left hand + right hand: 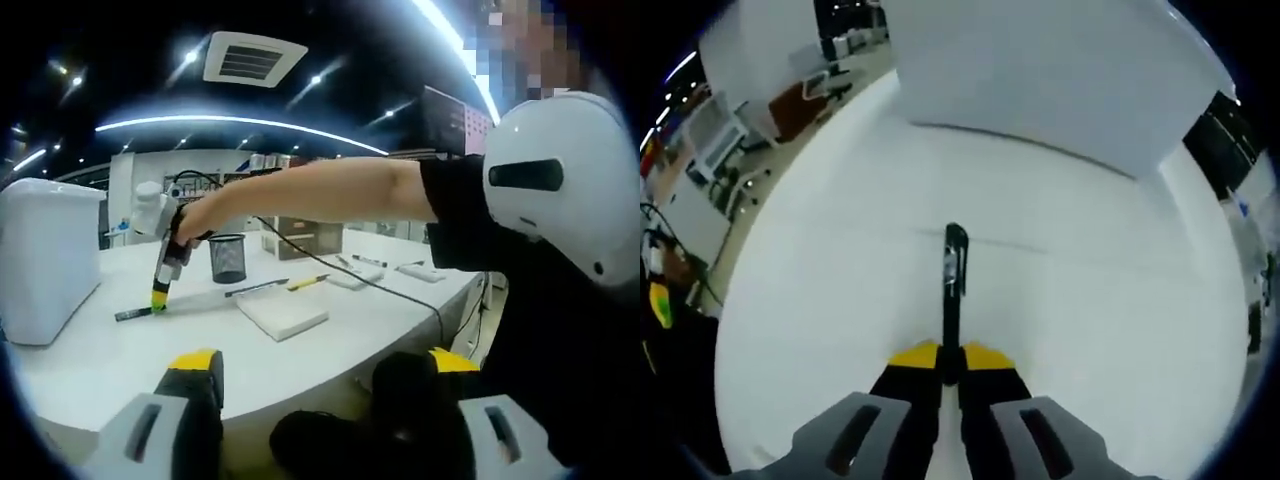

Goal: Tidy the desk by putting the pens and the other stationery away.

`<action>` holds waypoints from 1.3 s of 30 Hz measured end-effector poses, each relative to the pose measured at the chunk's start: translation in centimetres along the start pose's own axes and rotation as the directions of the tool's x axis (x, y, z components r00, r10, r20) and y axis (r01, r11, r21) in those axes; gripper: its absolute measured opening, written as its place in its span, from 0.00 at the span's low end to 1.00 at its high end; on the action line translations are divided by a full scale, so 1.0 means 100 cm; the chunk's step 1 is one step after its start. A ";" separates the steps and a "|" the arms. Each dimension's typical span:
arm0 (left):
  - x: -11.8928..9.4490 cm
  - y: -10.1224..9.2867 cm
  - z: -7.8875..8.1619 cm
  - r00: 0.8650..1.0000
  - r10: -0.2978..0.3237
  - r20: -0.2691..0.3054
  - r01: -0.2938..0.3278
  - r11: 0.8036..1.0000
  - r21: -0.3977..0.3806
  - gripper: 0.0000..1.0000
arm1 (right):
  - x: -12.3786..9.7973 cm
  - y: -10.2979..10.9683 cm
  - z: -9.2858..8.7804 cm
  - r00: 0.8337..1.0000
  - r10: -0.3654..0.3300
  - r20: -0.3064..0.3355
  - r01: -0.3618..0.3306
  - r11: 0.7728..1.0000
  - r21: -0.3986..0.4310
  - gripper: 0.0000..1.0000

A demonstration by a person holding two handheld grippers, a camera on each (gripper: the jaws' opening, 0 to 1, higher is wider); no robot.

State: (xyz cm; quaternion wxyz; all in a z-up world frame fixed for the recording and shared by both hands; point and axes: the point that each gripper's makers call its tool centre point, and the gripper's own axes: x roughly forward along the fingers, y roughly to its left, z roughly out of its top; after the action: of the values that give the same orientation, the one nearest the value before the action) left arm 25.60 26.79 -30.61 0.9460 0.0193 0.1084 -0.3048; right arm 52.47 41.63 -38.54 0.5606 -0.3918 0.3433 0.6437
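Right gripper (951, 362) jaws pinch a black pen (954, 290) — left gripper (325, 385) jaws spread.

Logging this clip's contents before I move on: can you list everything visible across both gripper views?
Black pen: 1, on the white desk, clamped by the right gripper; also in the left gripper view.
Mesh pen cup: 1, black, upright mid-desk.
Other pens: black, yellow, lying past the cup; more, small, farther back.
White pads: 1 nearest, others behind.
White box: 1, desk's left end.
Desk: 1, white.
Black cable: 1, trailing across the desk.
Right gripper: shut on the pen.
Left gripper: jaws apart, empty.
Person's arm: reaching over the desk.
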 end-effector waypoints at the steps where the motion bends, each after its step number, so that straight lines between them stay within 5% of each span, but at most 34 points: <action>1: 0.000 0.001 0.000 1.000 0.002 0.001 -0.002 1.000 -0.001 0.81 | -0.001 0.000 -0.001 1.000 0.005 0.000 -0.005 1.000 0.005 0.04; 13: 0.003 0.002 0.004 1.000 0.001 0.019 -0.001 1.000 -0.015 0.81 | -0.026 0.002 -0.002 0.999 0.002 0.050 -0.004 0.999 0.045 0.03; 23: 0.012 0.006 0.011 0.999 -0.001 0.045 0.002 1.000 -0.029 0.81 | -0.071 0.009 -0.011 0.987 -0.019 0.160 0.007 0.997 0.072 0.03; 39: 0.040 0.011 0.017 0.996 -0.054 0.072 0.056 0.998 -0.036 0.81 | -0.125 0.039 -0.071 0.964 -0.068 0.258 0.038 0.992 0.119 0.03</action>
State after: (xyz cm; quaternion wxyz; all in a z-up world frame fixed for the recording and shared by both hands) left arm 29.77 25.21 -29.86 0.9407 -0.0126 0.0809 -0.3291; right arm 50.27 29.24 -30.68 0.6395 -0.2800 0.2915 0.6540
